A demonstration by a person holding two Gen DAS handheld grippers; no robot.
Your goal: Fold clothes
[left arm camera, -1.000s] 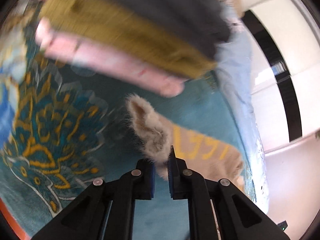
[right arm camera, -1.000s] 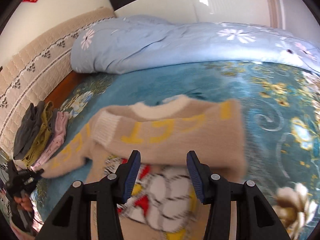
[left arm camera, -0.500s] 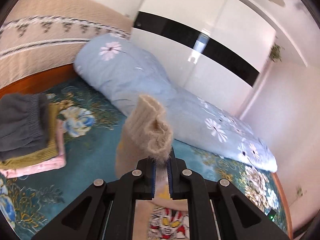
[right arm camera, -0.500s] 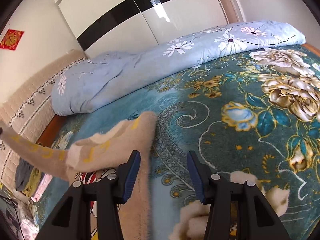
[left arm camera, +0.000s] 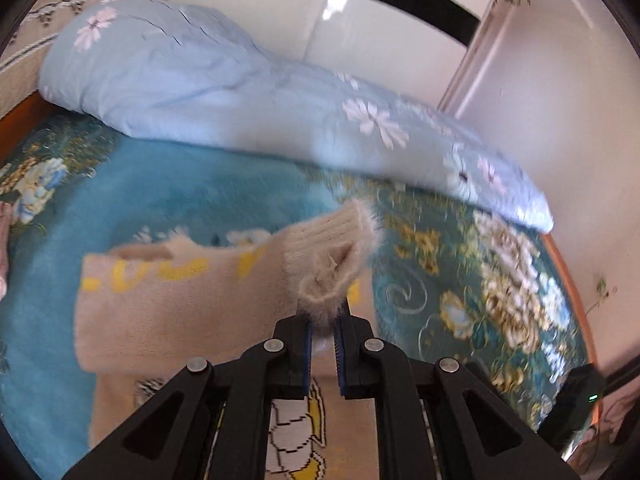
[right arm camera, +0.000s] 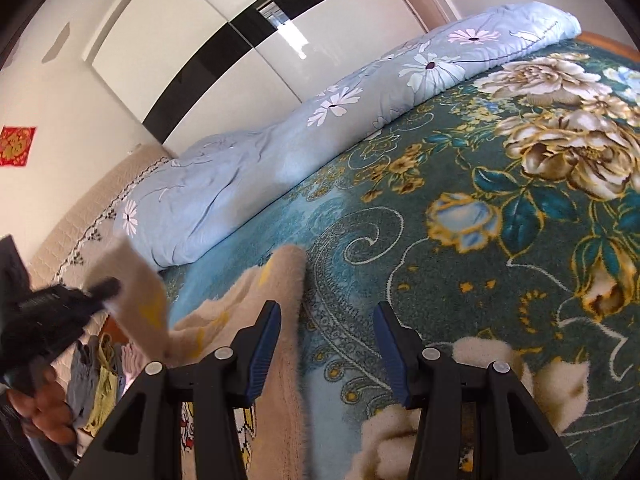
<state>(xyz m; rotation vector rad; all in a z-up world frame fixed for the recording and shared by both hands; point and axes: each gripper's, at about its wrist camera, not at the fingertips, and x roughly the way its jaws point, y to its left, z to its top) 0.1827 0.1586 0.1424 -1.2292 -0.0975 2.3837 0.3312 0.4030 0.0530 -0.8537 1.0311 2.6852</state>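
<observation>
The beige sweater carries yellow lettering across its upper part, but the letters are blurred and partly folded over, so no word can be read. Lower down, between the arms of the left gripper, a knitted cartoon figure in white, yellow and black shows on the sweater's front. On the wall in the right wrist view hangs a red square paper with a gold character, too small to make out.

The left gripper's jaws are nearly closed and pinch the ribbed, fuzzy cuff of one sleeve, holding it up above the body of the sweater, which lies flat on the bed. The right gripper has its jaws wide apart with nothing between them; it hangs over the sweater's right edge and the blanket beside it.

The bed is covered with a teal blanket patterned with large cream and gold flowers and scrolls. A pale blue duvet printed with white daisies lies rolled along the far side, against a quilted beige headboard. Behind it stands a glossy white wardrobe crossed by a black band. At the left edge of the right wrist view, a stack of folded clothes in grey, yellow-green and pink lies on the bed.
</observation>
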